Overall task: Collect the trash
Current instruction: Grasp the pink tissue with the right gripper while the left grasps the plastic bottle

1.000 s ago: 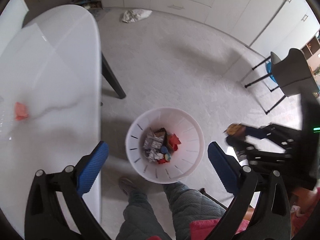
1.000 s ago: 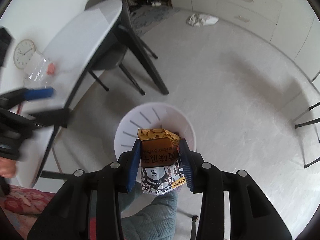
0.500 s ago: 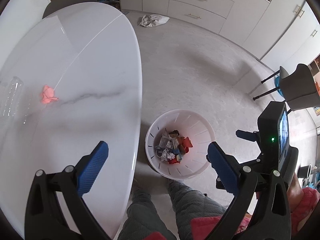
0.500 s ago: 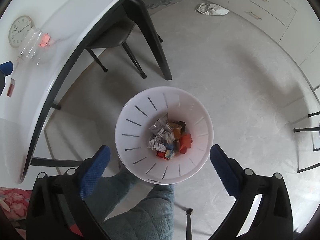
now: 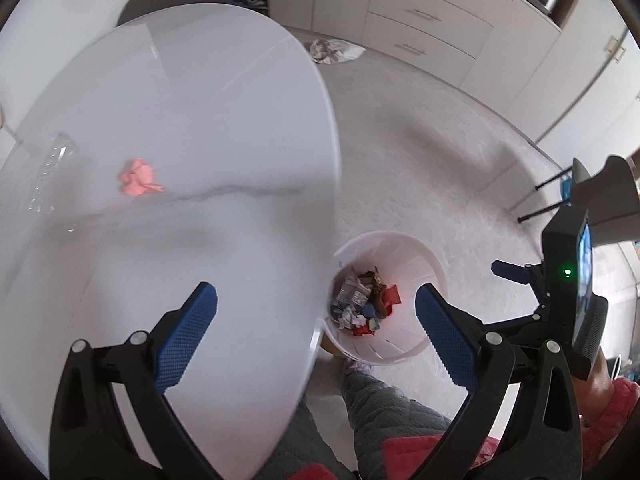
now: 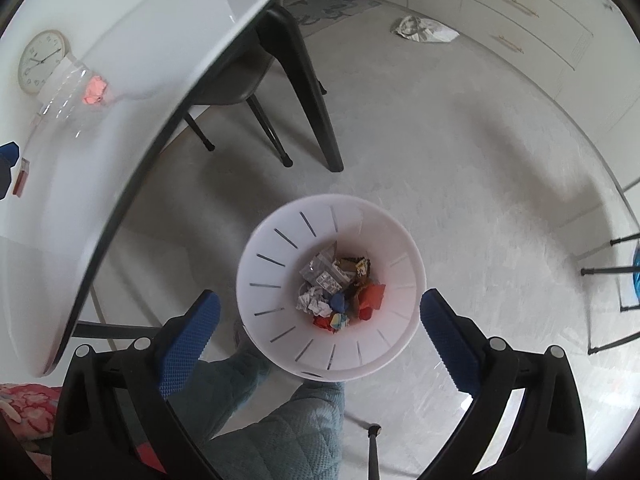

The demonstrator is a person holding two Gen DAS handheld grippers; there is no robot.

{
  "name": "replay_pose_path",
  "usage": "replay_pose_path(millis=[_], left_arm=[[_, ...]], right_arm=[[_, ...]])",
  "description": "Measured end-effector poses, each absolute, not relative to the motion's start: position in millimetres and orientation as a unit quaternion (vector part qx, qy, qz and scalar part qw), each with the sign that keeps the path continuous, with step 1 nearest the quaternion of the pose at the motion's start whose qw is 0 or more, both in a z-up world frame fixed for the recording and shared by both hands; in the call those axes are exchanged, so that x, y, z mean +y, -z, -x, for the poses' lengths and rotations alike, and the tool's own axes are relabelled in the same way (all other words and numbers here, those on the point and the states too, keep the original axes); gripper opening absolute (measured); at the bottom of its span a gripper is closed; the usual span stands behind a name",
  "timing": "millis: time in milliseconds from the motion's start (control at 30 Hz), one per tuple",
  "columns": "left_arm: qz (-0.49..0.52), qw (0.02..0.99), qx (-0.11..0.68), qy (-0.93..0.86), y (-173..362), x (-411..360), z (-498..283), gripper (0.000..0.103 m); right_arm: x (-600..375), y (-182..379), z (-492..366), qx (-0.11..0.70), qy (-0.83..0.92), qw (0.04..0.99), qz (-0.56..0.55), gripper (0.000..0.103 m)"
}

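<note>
Where table [image 5: 328, 152] overhangs: bin [image 6: 256, 256] rim

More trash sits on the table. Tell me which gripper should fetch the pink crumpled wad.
Left, probably. The left gripper is open and empty over the table's edge, with the pink wad ahead. The right gripper, also open and empty, hangs over the bin, beside the table.

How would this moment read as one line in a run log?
left gripper: open, empty | right gripper: open, empty, above bin | pink wad, clear bottle: on table
</note>
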State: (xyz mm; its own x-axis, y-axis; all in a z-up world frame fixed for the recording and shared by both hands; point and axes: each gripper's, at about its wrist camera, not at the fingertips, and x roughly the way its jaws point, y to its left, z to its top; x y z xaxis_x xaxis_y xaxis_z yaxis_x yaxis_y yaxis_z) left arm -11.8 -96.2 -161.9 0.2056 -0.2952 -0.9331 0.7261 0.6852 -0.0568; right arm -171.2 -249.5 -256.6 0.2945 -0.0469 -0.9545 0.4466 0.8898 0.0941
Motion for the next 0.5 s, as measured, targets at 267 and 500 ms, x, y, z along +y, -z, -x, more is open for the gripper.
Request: replay_pose_path(millis=[267,500], left_arm=[[-0.162,0.787,0.524,0.282,144.8,-32.7,-37.9,0.095],[-0.112,0.814,0.53,0.209,139.3,50.7,-84.3,0.095]], right_arm=[[-204.0,221.6,92.1,0.554,0.093,0.822,-0.099,0.099],[-153.8,207.8,8.3,0.54,0.033,0.838,-0.064,0.1]])
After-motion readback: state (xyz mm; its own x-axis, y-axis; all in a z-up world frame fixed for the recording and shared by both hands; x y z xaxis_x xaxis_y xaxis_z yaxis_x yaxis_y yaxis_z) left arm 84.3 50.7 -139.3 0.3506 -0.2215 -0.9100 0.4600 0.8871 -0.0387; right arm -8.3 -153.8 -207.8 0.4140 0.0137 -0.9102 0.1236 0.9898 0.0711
